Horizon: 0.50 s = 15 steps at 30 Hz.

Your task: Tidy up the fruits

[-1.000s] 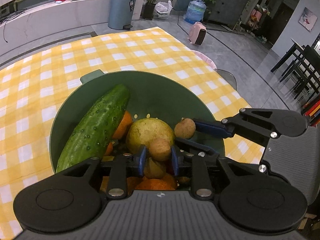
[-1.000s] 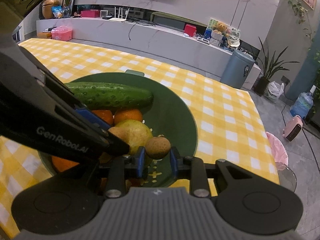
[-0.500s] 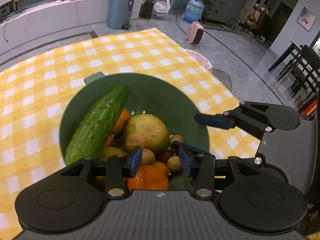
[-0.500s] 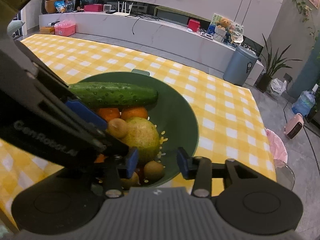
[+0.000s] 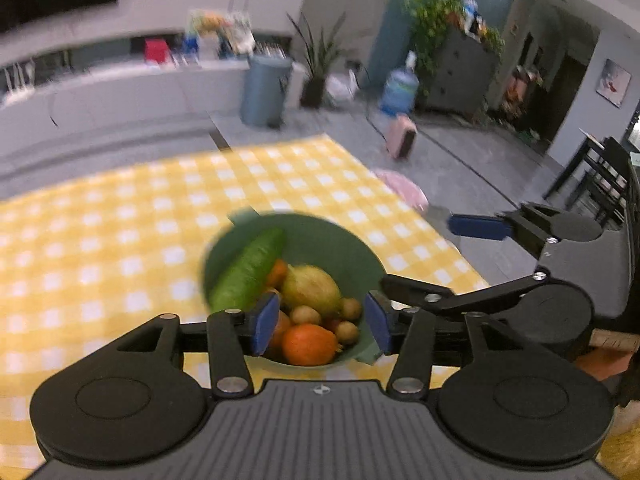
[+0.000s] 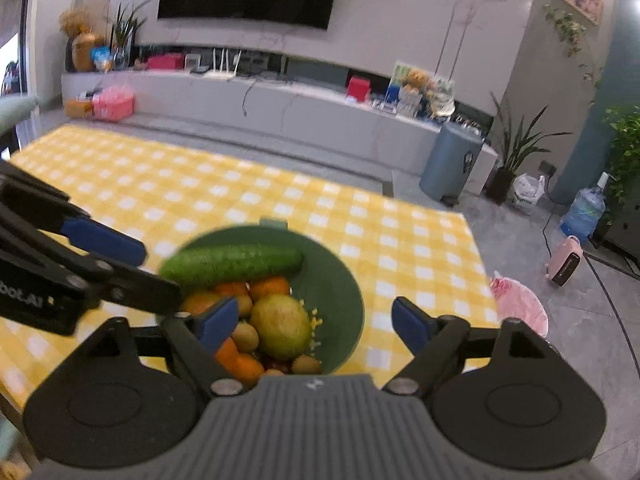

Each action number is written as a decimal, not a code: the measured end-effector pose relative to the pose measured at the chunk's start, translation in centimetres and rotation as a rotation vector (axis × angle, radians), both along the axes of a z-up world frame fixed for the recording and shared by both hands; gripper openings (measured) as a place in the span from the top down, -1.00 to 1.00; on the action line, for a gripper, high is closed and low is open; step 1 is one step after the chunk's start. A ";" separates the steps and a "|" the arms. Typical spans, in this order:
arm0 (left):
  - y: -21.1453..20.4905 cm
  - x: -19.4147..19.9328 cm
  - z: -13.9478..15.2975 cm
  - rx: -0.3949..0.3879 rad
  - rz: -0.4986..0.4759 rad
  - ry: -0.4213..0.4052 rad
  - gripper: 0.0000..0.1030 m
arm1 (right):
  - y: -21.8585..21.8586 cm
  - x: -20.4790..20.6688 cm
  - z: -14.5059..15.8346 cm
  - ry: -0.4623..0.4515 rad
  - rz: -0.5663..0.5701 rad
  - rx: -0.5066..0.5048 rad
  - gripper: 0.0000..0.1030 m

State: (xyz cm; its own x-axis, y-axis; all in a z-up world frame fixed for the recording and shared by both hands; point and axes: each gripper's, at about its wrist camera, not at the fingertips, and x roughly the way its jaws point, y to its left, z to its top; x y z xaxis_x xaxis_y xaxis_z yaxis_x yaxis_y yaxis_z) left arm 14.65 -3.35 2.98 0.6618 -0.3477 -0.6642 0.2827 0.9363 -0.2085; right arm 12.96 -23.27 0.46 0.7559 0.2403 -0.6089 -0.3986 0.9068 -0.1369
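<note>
A green bowl [image 5: 340,248] [image 6: 340,280] sits on the yellow checked tablecloth and holds a cucumber [image 5: 248,270] [image 6: 234,266], a yellow-green pear-like fruit [image 5: 312,290] [image 6: 280,326], oranges [image 5: 309,344] [image 6: 270,286] and several small brown fruits [image 5: 305,315] [image 6: 245,335]. My left gripper [image 5: 322,322] is open and empty, raised above the bowl's near side. My right gripper [image 6: 314,326] is open wide and empty, also raised above the bowl. Each gripper shows in the other's view: the right one at the right in the left wrist view, the left one at the left in the right wrist view.
The tablecloth [image 5: 100,240] [image 6: 160,184] stretches left and behind the bowl. The table's right edge [image 6: 478,256] lies close to the bowl, with a pink stool [image 6: 520,304] on the floor beyond. A low counter and a grey bin [image 6: 452,168] stand far behind.
Both grippers let go of small brown fruits into the bowl, opened, and have pulled up and back, so the bowl looks smaller.
</note>
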 end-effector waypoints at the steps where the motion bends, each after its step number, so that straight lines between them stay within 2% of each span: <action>1: 0.3 -0.6 0.5 0.009 0.016 -0.024 -0.22 | 0.1 -0.4 0.5 -0.009 -0.012 0.009 -0.67; 3: 0.9 -2.0 1.6 0.036 0.052 -0.084 -0.23 | 0.3 -1.6 1.4 -0.024 -0.040 0.031 -0.68; 5: 1.4 -3.4 2.4 0.098 0.091 -0.136 -0.23 | 0.5 -3.1 2.4 -0.052 -0.064 0.073 -0.68; 9: 2.2 -5.7 3.0 0.197 0.185 -0.195 -0.23 | 0.7 -6.6 4.7 -0.110 -0.066 0.191 -0.75; 12: 2.6 -7.4 3.0 0.243 0.248 -0.250 -0.25 | 1.2 -9.2 5.9 -0.143 -0.073 0.237 -0.78; 15: 2.6 -9.4 3.2 0.271 0.290 -0.305 -0.47 | 1.9 -11.7 6.4 -0.177 -0.089 0.268 -0.79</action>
State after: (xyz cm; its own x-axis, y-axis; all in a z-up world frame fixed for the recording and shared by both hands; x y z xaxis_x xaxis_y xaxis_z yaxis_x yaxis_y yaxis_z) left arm 5.27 -0.76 6.14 0.8840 0.0374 -0.4659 0.0131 0.9944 0.1046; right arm 1.24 -21.38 6.87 0.8695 0.3024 -0.3905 -0.3073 0.9502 0.0516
